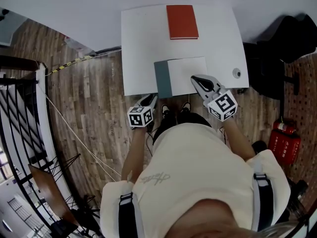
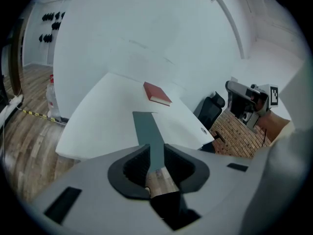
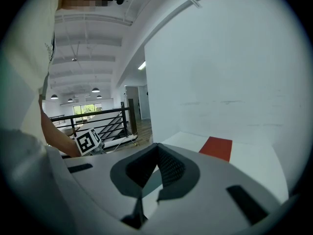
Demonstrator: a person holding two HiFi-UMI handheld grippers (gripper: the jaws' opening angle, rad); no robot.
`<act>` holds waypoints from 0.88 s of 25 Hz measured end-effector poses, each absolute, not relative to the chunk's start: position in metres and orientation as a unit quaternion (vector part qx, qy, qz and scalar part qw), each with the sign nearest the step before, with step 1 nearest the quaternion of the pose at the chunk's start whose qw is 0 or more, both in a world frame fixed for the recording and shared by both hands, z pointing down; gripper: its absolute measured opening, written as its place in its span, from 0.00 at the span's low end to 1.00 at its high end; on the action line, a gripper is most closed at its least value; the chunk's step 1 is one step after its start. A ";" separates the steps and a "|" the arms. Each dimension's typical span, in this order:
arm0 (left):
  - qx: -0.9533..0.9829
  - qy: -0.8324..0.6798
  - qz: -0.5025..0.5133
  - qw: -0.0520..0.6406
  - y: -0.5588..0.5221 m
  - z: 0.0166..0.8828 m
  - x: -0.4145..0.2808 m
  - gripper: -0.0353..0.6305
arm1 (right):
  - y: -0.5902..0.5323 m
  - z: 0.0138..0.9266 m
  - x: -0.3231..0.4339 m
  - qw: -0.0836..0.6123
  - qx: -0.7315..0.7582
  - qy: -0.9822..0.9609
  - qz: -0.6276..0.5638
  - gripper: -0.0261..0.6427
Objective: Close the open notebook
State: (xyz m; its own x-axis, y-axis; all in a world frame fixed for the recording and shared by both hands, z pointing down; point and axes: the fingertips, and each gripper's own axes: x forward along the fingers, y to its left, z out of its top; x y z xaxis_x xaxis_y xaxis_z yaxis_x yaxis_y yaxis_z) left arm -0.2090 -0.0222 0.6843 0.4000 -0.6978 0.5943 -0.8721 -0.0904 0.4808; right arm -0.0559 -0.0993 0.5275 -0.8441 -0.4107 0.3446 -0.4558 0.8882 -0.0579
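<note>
This looks like an office set up in an open loft. A white desk (image 1: 133, 43) with a cable hole (image 1: 237, 73) stands against a bare white wall, with a notebook (image 1: 185, 73) and a red book (image 1: 182, 21) on it. A black office chair (image 1: 277, 48) sits just beside the desk. The floor (image 1: 94, 113) is wood plank, and there is brick-patterned floor (image 2: 234, 136) by the chair. Red fire extinguishers (image 1: 283, 144) stand near it. A black railing (image 1: 20, 108) edges a stairwell, and round ceiling lights (image 3: 73, 93) hang under a high white ceiling.
</note>
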 end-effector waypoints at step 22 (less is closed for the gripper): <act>0.661 -0.444 -0.029 0.605 -0.018 0.786 -0.185 0.18 | -0.104 0.547 -0.024 0.193 0.266 -0.940 0.088 0.05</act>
State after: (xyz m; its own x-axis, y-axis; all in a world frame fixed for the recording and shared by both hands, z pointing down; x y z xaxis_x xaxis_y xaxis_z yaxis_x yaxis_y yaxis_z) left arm -0.1848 -0.0178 0.7864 0.6047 -0.6210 0.4987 -0.5516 0.1250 0.8247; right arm -0.0245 -0.1045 0.5469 -0.7841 -0.4666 0.4093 -0.5343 0.8430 -0.0624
